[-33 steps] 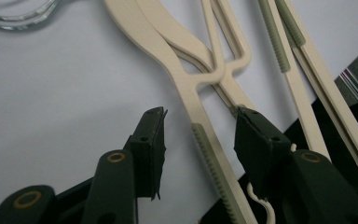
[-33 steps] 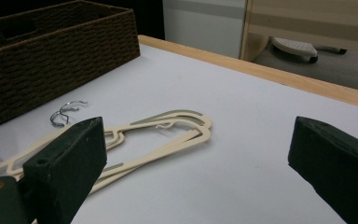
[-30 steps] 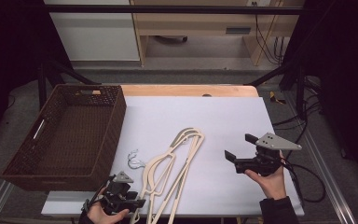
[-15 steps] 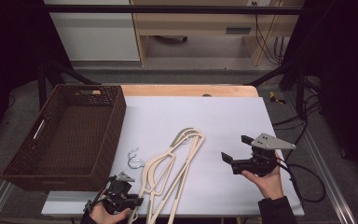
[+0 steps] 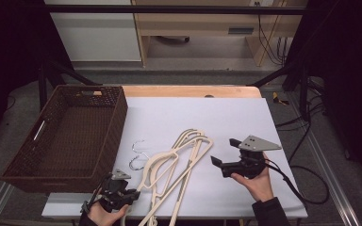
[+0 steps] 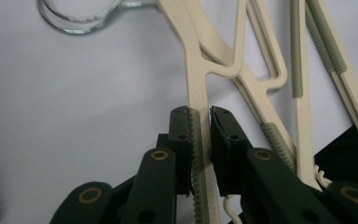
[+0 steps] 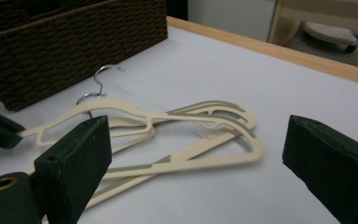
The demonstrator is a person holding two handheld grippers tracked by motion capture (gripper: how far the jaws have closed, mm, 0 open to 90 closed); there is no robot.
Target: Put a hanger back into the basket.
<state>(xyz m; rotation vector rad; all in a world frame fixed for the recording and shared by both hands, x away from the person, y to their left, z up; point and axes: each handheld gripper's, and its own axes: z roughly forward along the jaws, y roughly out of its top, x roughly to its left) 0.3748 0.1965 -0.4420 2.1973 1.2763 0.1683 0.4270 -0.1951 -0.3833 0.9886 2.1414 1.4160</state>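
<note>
Several cream plastic hangers (image 5: 179,157) with metal hooks (image 5: 139,155) lie stacked on the white table sheet. My left gripper (image 5: 132,193), at the front edge, has its jaws shut on the ribbed arm of one hanger (image 6: 198,79). In the left gripper view the two pads (image 6: 182,135) squeeze that arm; the jaws have just been closing onto it. My right gripper (image 5: 224,150) hovers open just right of the stack. Its jaws stand wide apart (image 7: 200,163) with the hangers (image 7: 191,126) lying beyond them and nothing between the pads.
A dark woven basket (image 5: 115,122) stands at the left of the table, close to the hooks; its wall (image 7: 74,42) rises behind the hangers in the right gripper view. A bare wooden strip (image 5: 188,91) runs along the far edge.
The right hand has drifted left toward the hanger stack, slightly lower. The left hand has stayed at the front edge by the hangers' ends.
</note>
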